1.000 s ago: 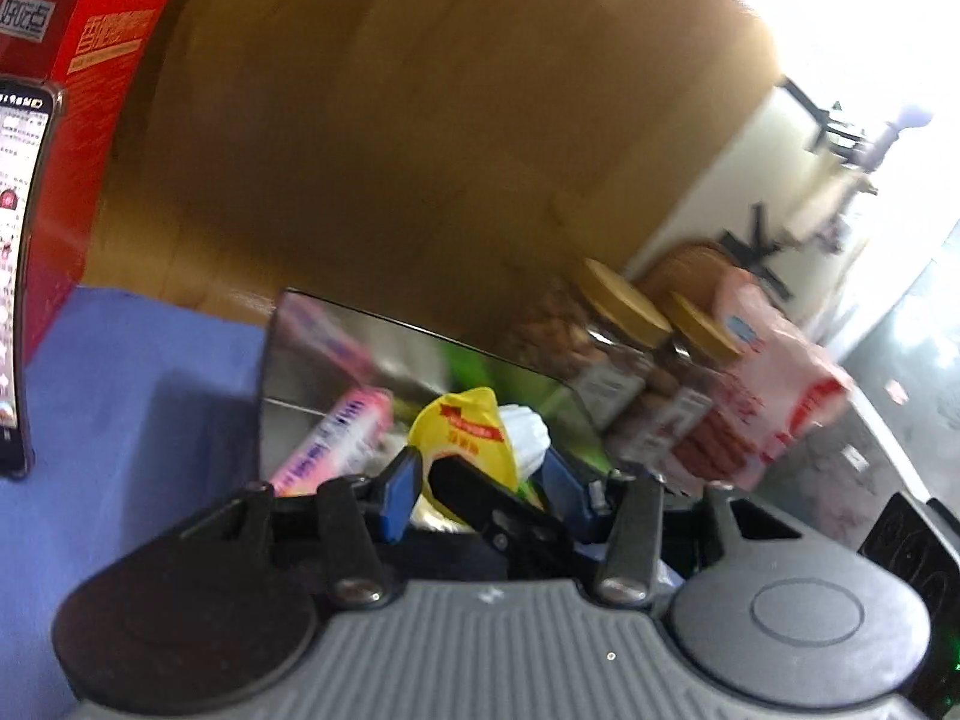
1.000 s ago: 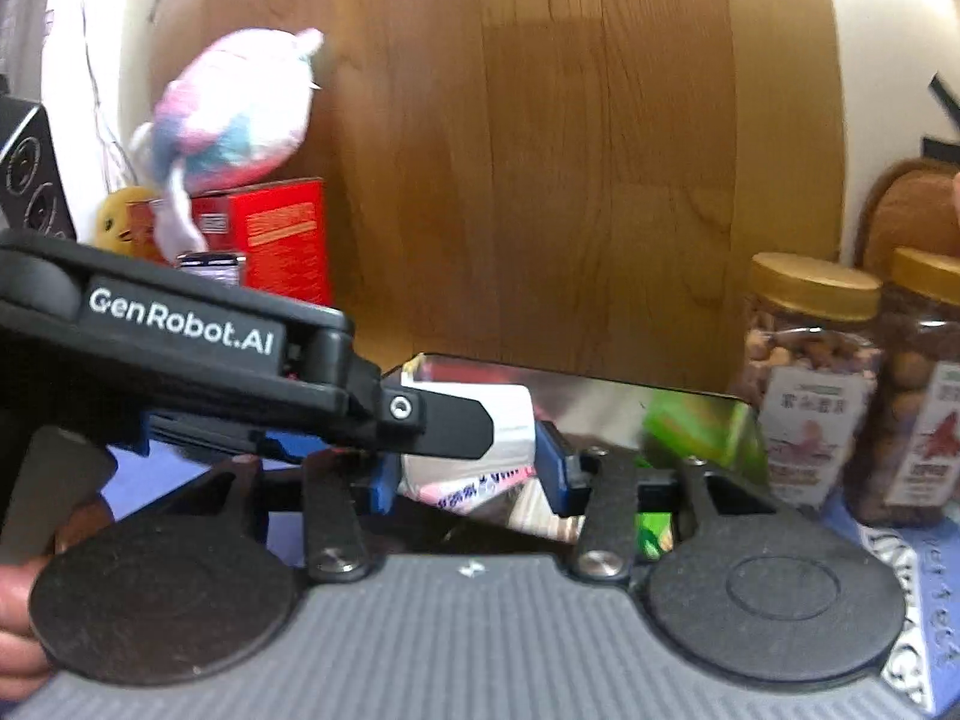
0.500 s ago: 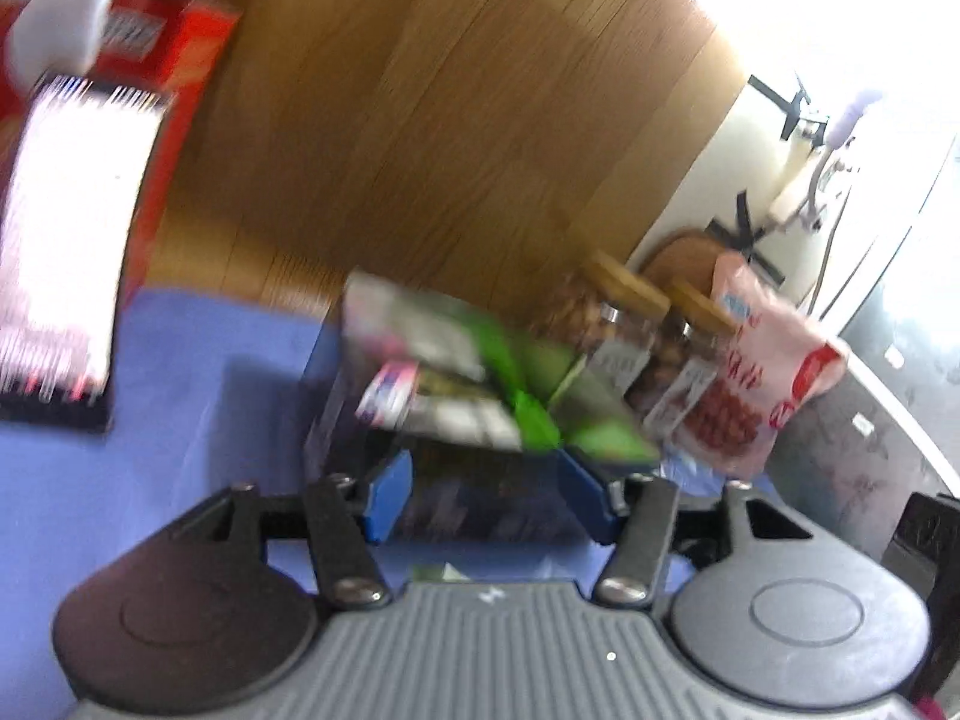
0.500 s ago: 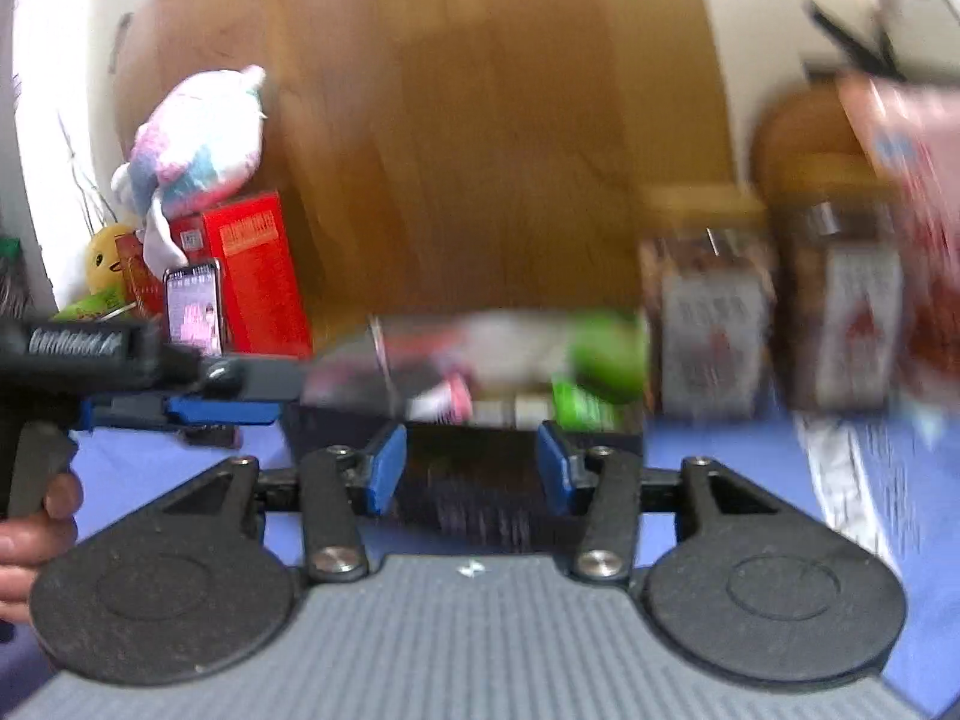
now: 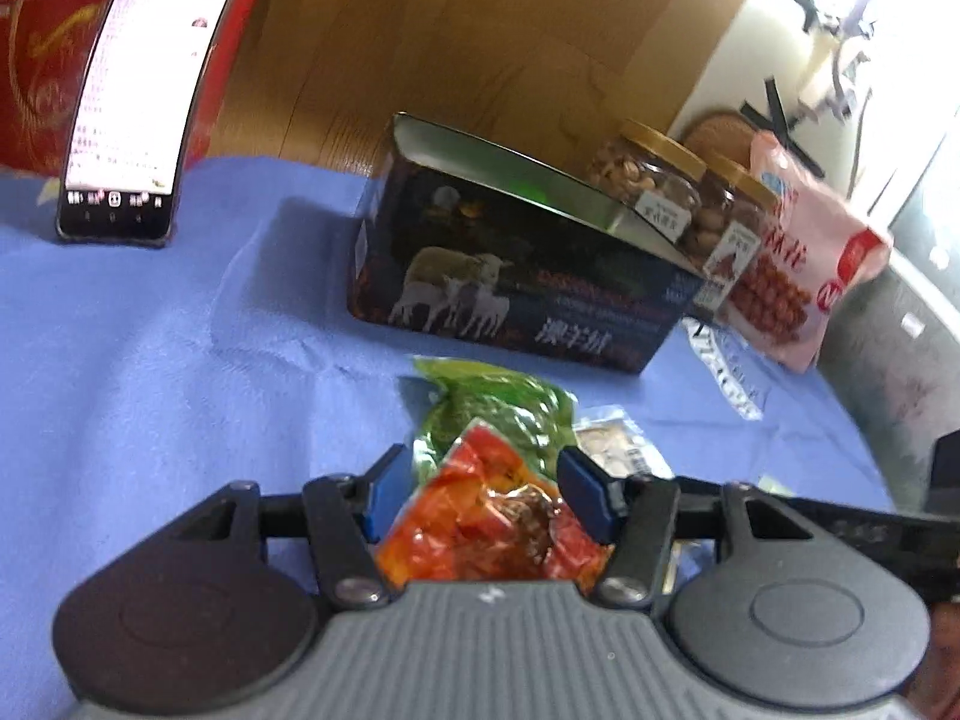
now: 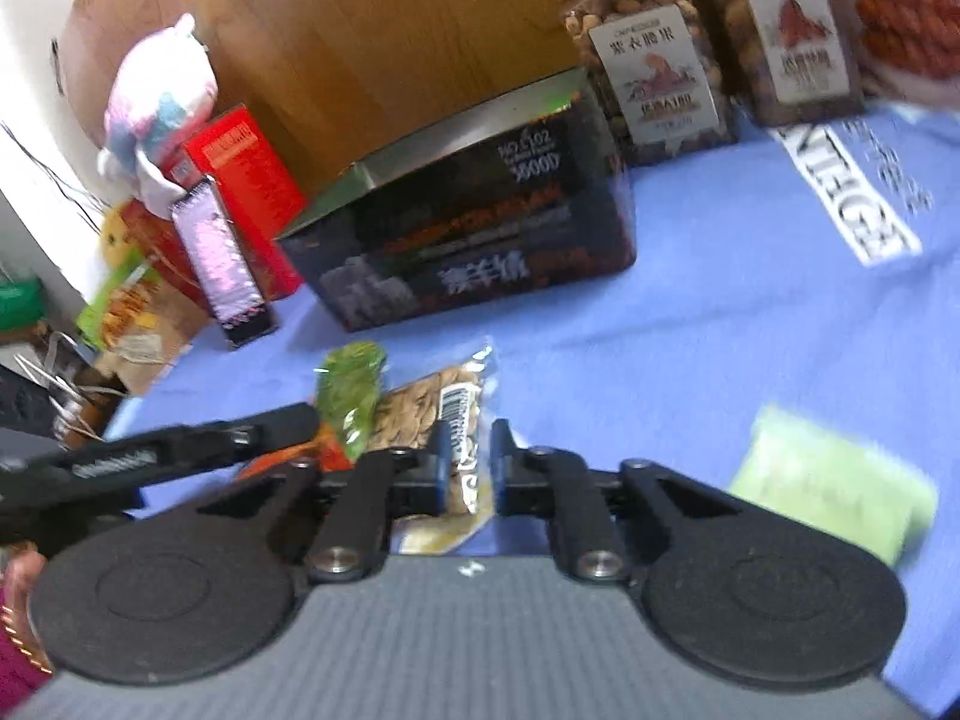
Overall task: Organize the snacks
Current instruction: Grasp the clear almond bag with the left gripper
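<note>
On the blue cloth [image 5: 150, 372]: a dark rectangular tin box [image 5: 516, 294] printed with white sheep stands open towards the far edge, its shiny inside wall showing.
Behind the box: a wooden panel [image 5: 456, 42] rises at the far edge of the cloth.
Far right: two clear plastic jars of nuts with gold lids [image 6: 648, 54] stand side by side just beside the box, with a pink bag of red snacks [image 5: 804, 264] next to them.
Far left: a lit phone [image 5: 144, 96] leans upright against a red carton [image 6: 252, 180]; a pink and blue plush toy [image 6: 162, 90] sits above the carton.
Loose snacks: a green crinkled packet [image 5: 498, 408] lies on the cloth in front of the box, touching a clear packet of pale nuts with a barcode [image 6: 438, 408] on its right; a pale green packet [image 6: 834, 492] lies apart from them, nearer the right edge of the cloth.
Left gripper [image 5: 486, 492]: its blue pads stand apart, one each side of a red-orange foil snack packet [image 5: 492, 522]; the left pad shows a gap to the packet, and whether the right pad touches it I cannot tell.
Right gripper [image 6: 468, 468]: jaws brought together, pinching the near end of the clear nut packet between the pads.
Person: part of a hand [image 6: 18, 594] with a bracelet shows at the left rim of the right wrist view.
</note>
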A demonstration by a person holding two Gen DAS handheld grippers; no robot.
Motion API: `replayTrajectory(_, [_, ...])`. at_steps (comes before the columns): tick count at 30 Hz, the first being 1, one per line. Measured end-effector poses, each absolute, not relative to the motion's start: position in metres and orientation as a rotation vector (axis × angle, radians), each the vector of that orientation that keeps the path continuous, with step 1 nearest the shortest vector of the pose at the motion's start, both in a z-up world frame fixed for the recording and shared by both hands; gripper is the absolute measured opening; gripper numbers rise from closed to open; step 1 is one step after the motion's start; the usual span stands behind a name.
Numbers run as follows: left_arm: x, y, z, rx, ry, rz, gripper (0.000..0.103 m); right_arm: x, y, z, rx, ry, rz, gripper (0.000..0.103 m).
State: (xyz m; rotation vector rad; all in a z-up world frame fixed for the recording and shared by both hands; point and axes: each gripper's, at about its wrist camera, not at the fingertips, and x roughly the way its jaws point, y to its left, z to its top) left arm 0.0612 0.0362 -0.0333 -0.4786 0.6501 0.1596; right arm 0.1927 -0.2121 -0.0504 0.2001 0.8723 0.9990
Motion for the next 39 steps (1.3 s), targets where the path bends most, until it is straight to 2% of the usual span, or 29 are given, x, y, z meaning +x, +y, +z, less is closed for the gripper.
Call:
replayTrajectory(1, [0.06,0.034,-0.033,-0.468,0.653,0.164,0.055,0.188,-0.22,-0.049,0.232,0.868,1.001,0.003])
replayTrajectory(12, [0.05,0.014,-0.002,-0.528,0.607,0.085,0.055,0.156,-0.317,-0.029,0.307,0.686,0.819,0.002])
replayTrajectory(19, [0.087,-0.047,-0.005,-0.528,0.691,-0.142,0.063,0.155,-0.359,-0.05,0.275,0.688,0.666,0.004])
replayTrajectory(23, [0.099,-0.064,-0.018,-0.566,0.752,-0.196,0.067,0.158,-0.368,-0.056,0.329,0.711,0.731,0.01])
replayTrajectory(24, [0.099,-0.066,-0.02,-0.586,0.757,-0.21,0.067,0.159,-0.368,-0.056,0.343,0.713,0.761,0.014])
replayTrajectory(26, [0.096,-0.067,-0.023,-0.619,0.765,-0.237,0.067,0.159,-0.368,-0.056,0.346,0.718,0.801,0.028])
replayTrajectory(27, [0.094,-0.068,-0.024,-0.624,0.769,-0.246,0.067,0.16,-0.366,-0.057,0.343,0.731,0.823,0.04])
replayTrajectory(28, [0.093,-0.07,-0.026,-0.624,0.776,-0.251,0.065,0.161,-0.364,-0.06,0.342,0.751,0.852,0.044])
replayTrajectory(30, [0.093,-0.072,-0.032,-0.621,0.813,-0.258,0.059,0.161,-0.358,-0.065,0.327,0.77,0.913,0.044])
replayTrajectory(32, [0.089,-0.074,-0.043,-0.625,0.859,-0.264,0.043,0.154,-0.353,-0.064,0.276,0.744,0.928,0.044])
replayTrajectory(37, [0.076,-0.082,-0.05,-0.62,0.842,-0.29,0.041,0.149,-0.354,-0.063,0.224,0.739,0.975,0.043])
replayTrajectory(39, [0.073,-0.083,-0.05,-0.612,0.839,-0.292,0.034,0.147,-0.36,-0.065,0.228,0.739,0.989,0.044])
